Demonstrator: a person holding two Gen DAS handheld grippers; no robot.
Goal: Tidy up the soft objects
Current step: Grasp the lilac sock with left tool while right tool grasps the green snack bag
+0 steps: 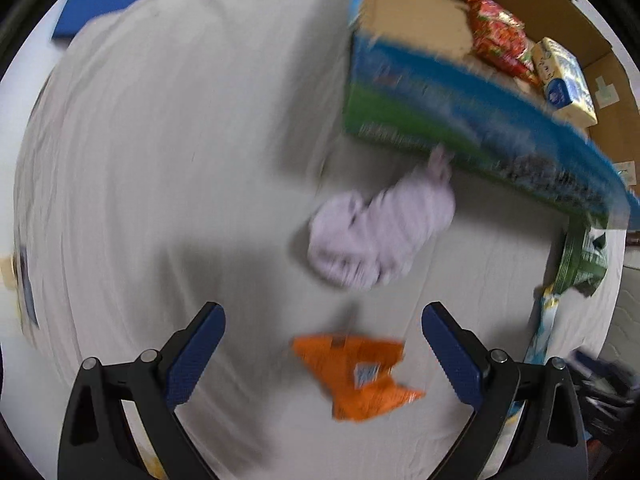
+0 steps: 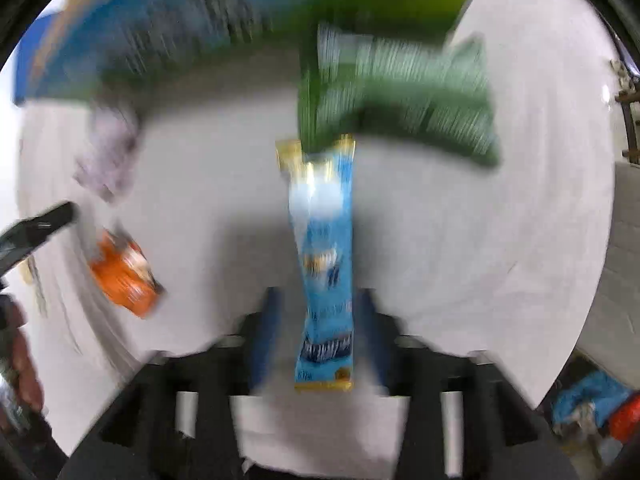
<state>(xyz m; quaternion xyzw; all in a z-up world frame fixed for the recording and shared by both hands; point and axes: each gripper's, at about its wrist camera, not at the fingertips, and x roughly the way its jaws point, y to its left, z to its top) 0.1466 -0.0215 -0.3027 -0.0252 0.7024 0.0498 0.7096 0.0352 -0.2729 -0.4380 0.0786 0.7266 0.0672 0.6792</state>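
A: Soft packets are spread over the white-sheeted surface (image 1: 160,140). Starting at the left, the left hand-held gripper (image 1: 324,356) is released, jaws wide, with the orange snack packet (image 1: 356,376) lying between and just ahead of them.

B: And beyond it?

A: A lilac crumpled cloth (image 1: 380,232), near the blue-and-green wall of the cardboard box (image 1: 460,128). A red patterned packet (image 1: 500,40) and a yellow tissue pack (image 1: 564,80) already lie inside the box.

B: The right side?

A: The right hand-held gripper (image 2: 316,344) has a blue snack packet (image 2: 324,264) between its fingers, which stand just beside the packet's edges. Blur stops me telling whether it is clenched on the packet. A green packet (image 2: 400,96) lies past the packet's far end, touching or overlapping it.

B: What could fail?

A: Both views are smeared, which suggests fast motion. I judge a slim, slippery packet could slide out of a loose pinch. It could also drag the green packet along or catch the box wall on the way in.
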